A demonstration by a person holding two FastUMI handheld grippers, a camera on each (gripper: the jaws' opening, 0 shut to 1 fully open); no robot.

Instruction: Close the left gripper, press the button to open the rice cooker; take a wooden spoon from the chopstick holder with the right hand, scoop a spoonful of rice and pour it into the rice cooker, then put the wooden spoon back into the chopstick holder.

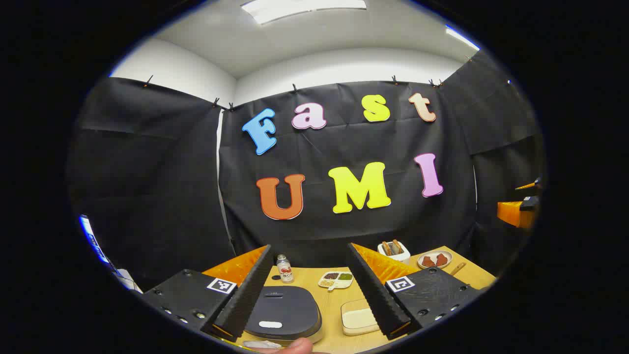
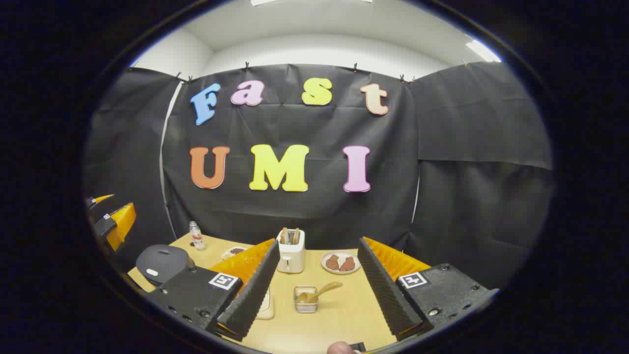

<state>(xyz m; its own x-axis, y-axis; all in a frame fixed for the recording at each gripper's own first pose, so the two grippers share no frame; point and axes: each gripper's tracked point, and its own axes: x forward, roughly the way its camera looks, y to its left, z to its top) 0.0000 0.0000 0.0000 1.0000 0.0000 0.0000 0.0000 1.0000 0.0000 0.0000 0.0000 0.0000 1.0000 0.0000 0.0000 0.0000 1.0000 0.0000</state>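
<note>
In the left gripper view the dark rice cooker (image 1: 282,314) sits closed on the wooden table, its pale button (image 1: 270,324) near the front. My left gripper (image 1: 310,290) hovers above it, open and holding nothing. A shallow white container of rice (image 1: 357,318) lies to the cooker's right. In the right gripper view a wire chopstick holder (image 2: 305,300) stands mid-table with a wooden spoon (image 2: 319,292) leaning in it. My right gripper (image 2: 317,295) is open, raised in front of the holder. The rice cooker (image 2: 161,263) sits far left there.
A small bottle (image 1: 284,269) and a divided dish of grains (image 1: 336,280) stand behind the cooker. A white toaster (image 2: 291,250) and a plate of brownish food (image 2: 340,262) sit at the back. The other gripper (image 2: 110,216) shows at the left edge of the right gripper view.
</note>
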